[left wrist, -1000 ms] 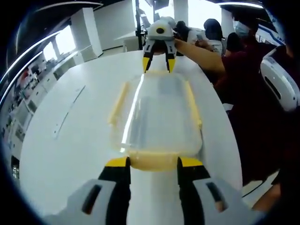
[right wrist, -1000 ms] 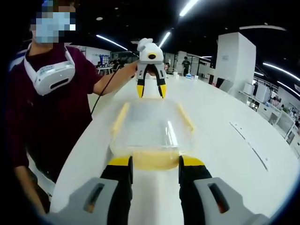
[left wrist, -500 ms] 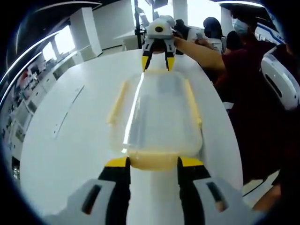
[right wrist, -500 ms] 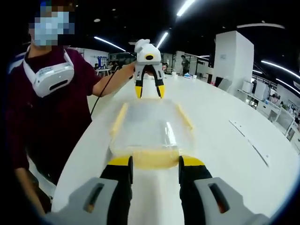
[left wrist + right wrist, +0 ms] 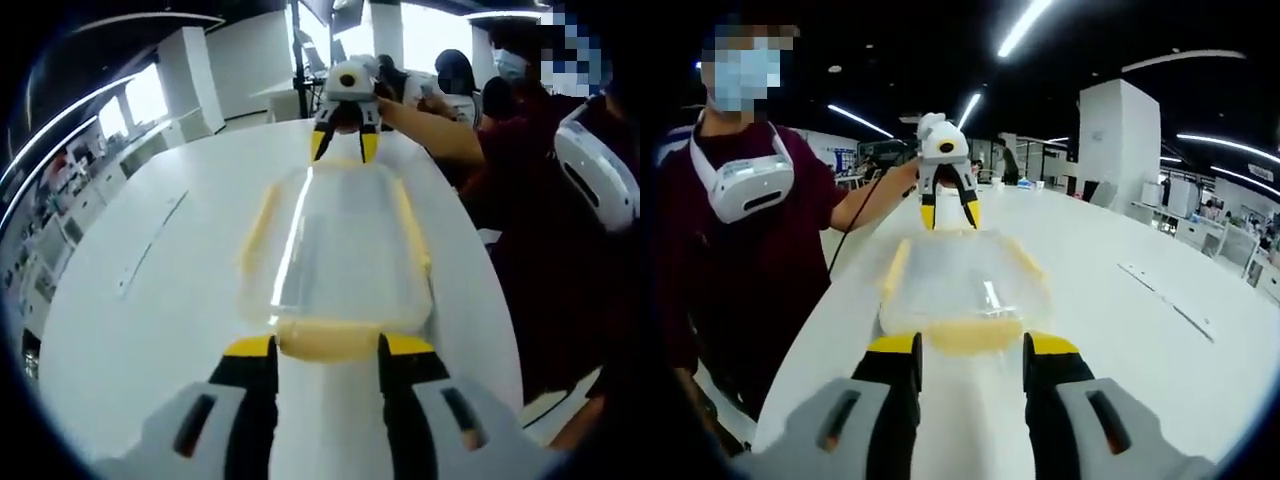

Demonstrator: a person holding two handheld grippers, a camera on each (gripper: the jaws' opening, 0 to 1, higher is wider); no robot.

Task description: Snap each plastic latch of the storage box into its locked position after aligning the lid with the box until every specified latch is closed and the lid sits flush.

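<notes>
Storage box [image 5: 345,250] lies lengthwise on the white tabletop [image 5: 150,290], clear lid [image 5: 960,280] on top, yellow latches along the sides and at both short ends. A person in dark red [image 5: 730,250] stands at the tabletop edge, one tool at each end of the box.

Left tool [image 5: 325,350]: jaws spread wide, tips either side of the near end latch [image 5: 330,342], just touching or just short of it; I cannot tell which. Nothing held. In the right gripper view the same tool [image 5: 948,215] hangs at the far end, tips pointing down over that end.

Right tool [image 5: 970,350]: jaws equally wide, bracketing its own end latch [image 5: 970,335], nothing held. In the left gripper view it [image 5: 343,148] sits at the far end, tips down at the lid edge.

Whether the end latches are already locked cannot be read; both look folded against the box. Side latches [image 5: 262,225] lie flat along the long rims.

Judgement: the step in hand is seating the two end latches. To do it well:
- check that the lid sits square on the rim before pressing;
- push each latch flat against the end wall rather than pinching it;
- press both ends together so the box does not slide along the smooth tabletop;
- then confirm the side latches.
</notes>
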